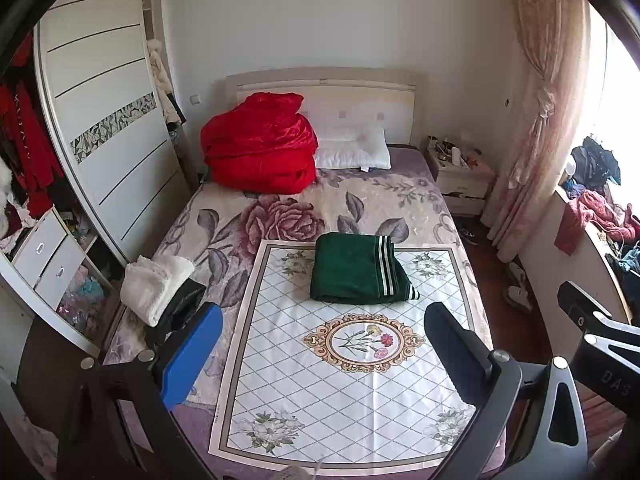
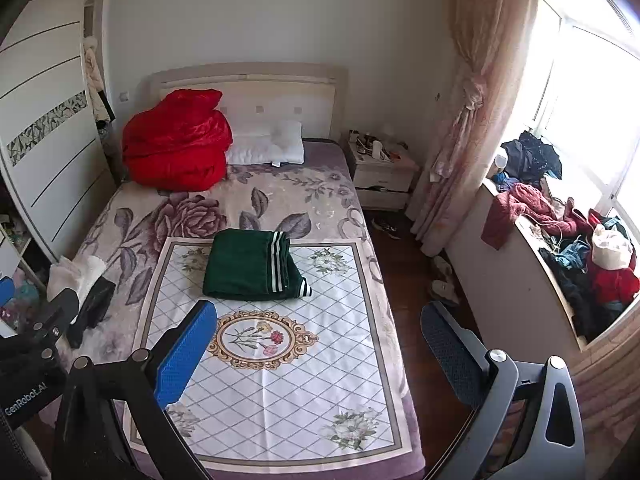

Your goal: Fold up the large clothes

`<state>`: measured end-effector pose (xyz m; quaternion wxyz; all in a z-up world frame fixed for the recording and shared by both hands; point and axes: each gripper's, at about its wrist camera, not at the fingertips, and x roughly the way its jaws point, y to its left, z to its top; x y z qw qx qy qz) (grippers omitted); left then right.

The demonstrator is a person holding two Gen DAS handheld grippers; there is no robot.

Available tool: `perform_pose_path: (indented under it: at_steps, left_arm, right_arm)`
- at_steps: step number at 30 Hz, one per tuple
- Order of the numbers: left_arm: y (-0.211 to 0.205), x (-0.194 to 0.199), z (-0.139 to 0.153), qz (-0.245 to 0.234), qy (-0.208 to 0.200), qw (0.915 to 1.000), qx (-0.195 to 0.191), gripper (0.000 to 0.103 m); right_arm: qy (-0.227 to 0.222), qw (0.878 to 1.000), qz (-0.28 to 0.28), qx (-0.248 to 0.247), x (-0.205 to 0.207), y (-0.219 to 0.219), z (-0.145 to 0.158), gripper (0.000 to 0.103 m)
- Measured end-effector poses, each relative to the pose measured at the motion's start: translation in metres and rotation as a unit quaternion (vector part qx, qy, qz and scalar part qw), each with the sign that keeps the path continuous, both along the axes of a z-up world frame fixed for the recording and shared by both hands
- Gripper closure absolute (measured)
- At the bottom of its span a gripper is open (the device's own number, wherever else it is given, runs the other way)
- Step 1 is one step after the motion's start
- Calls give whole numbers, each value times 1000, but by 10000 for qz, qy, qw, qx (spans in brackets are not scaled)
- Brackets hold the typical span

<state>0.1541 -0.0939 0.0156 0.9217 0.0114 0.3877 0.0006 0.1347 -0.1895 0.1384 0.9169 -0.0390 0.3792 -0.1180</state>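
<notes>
A bedroom bed (image 1: pixel 400 188) fills the frame, a patterned cloth (image 1: pixel 352 360) spread at centre. The green garment (image 1: pixel 356 270) lies folded on its upper part. Left gripper (image 1: pixel 320 360) and right gripper (image 2: pixel 320 356) hover with fingers apart, empty; square the edges gently, then lift away.

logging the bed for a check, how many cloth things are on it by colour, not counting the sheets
green: 1, folded garment
red: 1, quilt bundle
white: 2, pillow and fluffy folded item
black: 1, item beside it
total: 5
</notes>
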Motion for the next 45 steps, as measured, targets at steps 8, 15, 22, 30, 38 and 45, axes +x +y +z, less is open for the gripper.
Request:
perform_pose_path:
  at_steps: [8,15,22,30,38,45]
  left_arm:
    - [-1,-1,4,83,-16,10000,-38,0]
    - [-1,-3,6,97,-45,9999,-13,0]
    - [-3,-2,10,97,-63,9999,-21,0]
    - [-5,-4,17,79,-93,9999,-24,0]
    - [-7,-4,20,81,-110,9999,-25,0]
    - [-7,-5,20,91,-109,9999,-30,0]
  right_arm:
    - [-18,10000,49,1,0,-2,4,0]
    - [-7,9999,146,72,10,-3,7,0]
    - [4,9998,159,136,9,-5,5,0]
    - [-44,9997,155,176,3,-5,3,0]
    - [-47,9996,168,219,2,-3,3,0]
    - [-60,9996,160,206,1,-3,2,0]
